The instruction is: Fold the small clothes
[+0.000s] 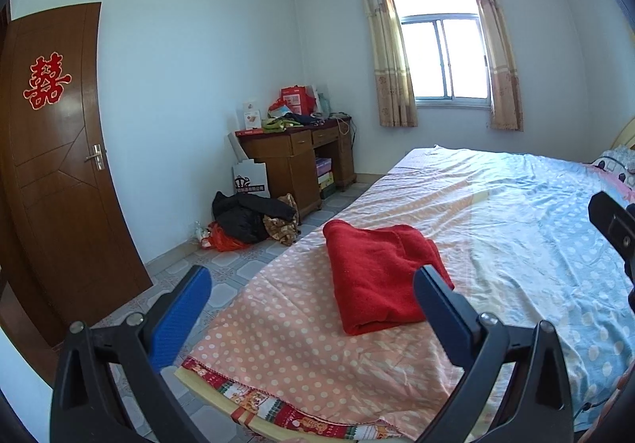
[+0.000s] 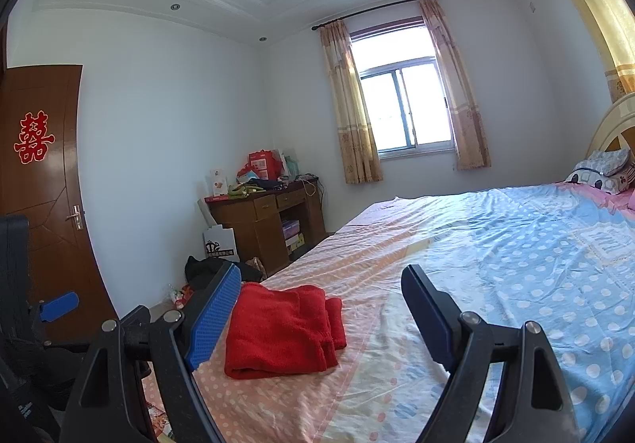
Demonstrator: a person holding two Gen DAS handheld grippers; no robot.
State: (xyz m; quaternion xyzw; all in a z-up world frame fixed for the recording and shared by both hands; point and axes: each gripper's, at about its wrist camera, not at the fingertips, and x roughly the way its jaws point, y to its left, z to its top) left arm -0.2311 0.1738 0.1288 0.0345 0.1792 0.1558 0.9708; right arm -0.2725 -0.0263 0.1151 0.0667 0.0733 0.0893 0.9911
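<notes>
You held the left hand-held gripper (image 1: 309, 286) with its blue fingers (image 1: 186, 316) spread apart and nothing between the pads; your right hand-held gripper (image 2: 321, 296) stood likewise wide, gripping nothing. Just beyond both, the folded red garment (image 1: 377, 276) lay on the bed (image 1: 516, 225), on the pink dotted sheet near its foot edge, at about twelve o'clock from the left fingers and eleven o'clock from the right; farther off, at eleven o'clock, stood a cluttered bench (image 1: 293, 149) beneath the curtained window (image 1: 440, 58).
</notes>
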